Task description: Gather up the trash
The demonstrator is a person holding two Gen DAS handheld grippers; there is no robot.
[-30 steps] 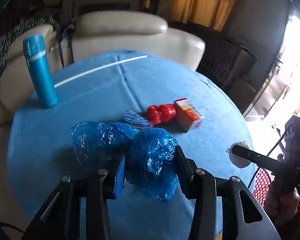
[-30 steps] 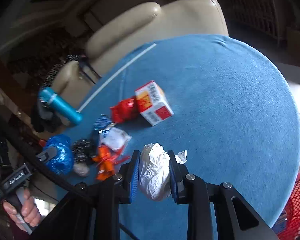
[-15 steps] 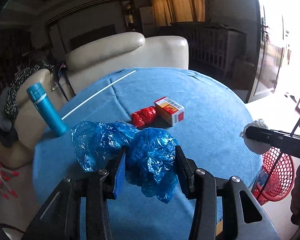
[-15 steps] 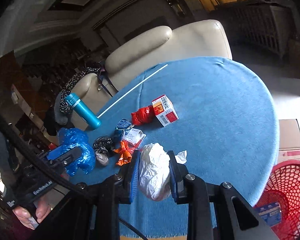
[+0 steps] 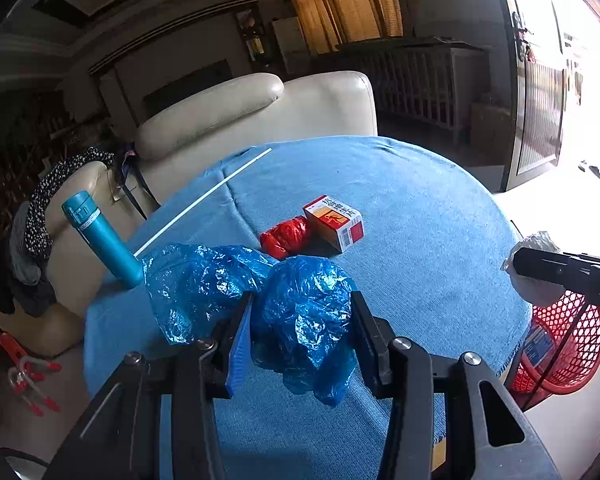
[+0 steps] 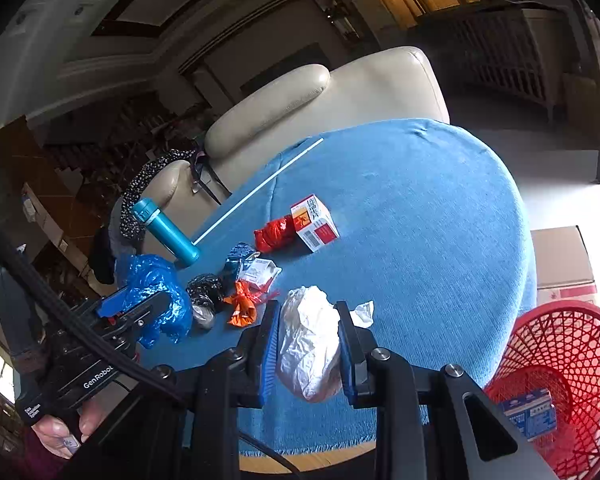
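My left gripper (image 5: 300, 332) is shut on a crumpled blue plastic bag (image 5: 304, 320), held above the near edge of the round blue-clothed table (image 5: 420, 208). My right gripper (image 6: 306, 344) is shut on a crumpled white paper wad (image 6: 308, 344), also lifted over the table's near edge. A red mesh waste basket (image 6: 552, 364) stands on the floor at the lower right with a blue packet (image 6: 530, 412) inside. On the cloth lie a red-and-white carton (image 6: 314, 222), a red wrapper (image 6: 272, 234), a blue packet, a white sachet (image 6: 260, 272), an orange wrapper (image 6: 242, 306) and a black wad (image 6: 206, 292).
A teal flask (image 6: 166, 232) stands at the table's left edge. A cream leather sofa (image 6: 324, 96) sits behind the table, with dark patterned cloth draped over its arm. A cardboard box (image 6: 560, 260) rests on the floor beside the basket. A person's hand (image 6: 60, 436) grips the left handle.
Both grippers have pulled back and risen from the table with their loads. The left one has also rolled. The red basket has come into view in both cameras.
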